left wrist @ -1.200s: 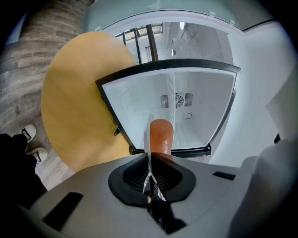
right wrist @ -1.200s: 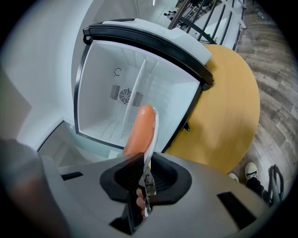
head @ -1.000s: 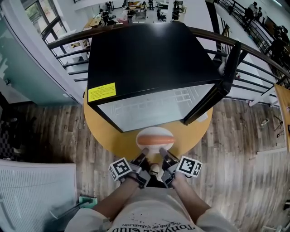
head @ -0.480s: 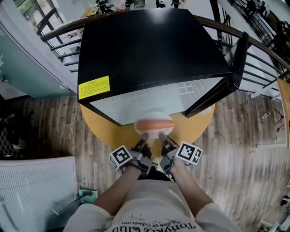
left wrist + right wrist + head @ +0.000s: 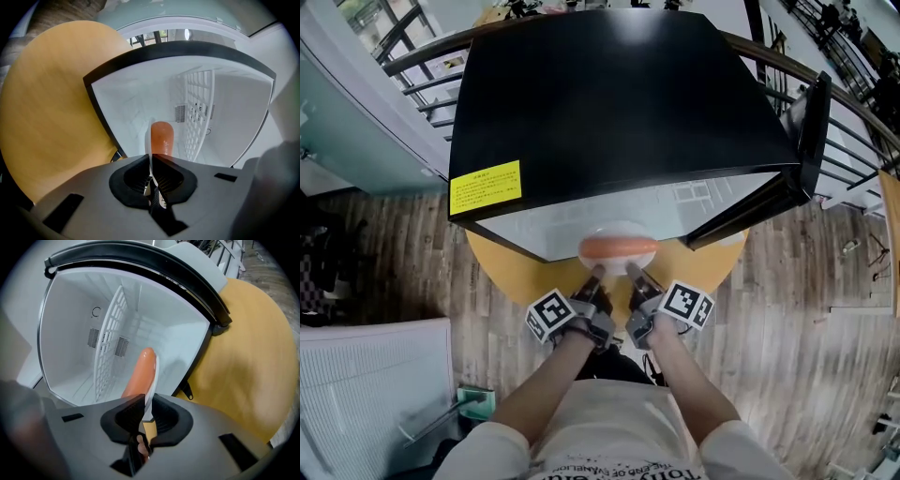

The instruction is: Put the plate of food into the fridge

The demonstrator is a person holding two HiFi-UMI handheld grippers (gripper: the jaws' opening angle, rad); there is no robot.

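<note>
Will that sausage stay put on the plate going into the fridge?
Probably apt to roll: the sausage is round, glossy and lies loose on the shallow plate. The plate looks stiff: clamped only at its near rim, it doesn't sag.

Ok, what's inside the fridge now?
In the fridge: a white wire shelf and back-wall vents, no other food visible. The plate with its sausage is at the opening. The left gripper and right gripper hide the fridge's nearest part.
</note>
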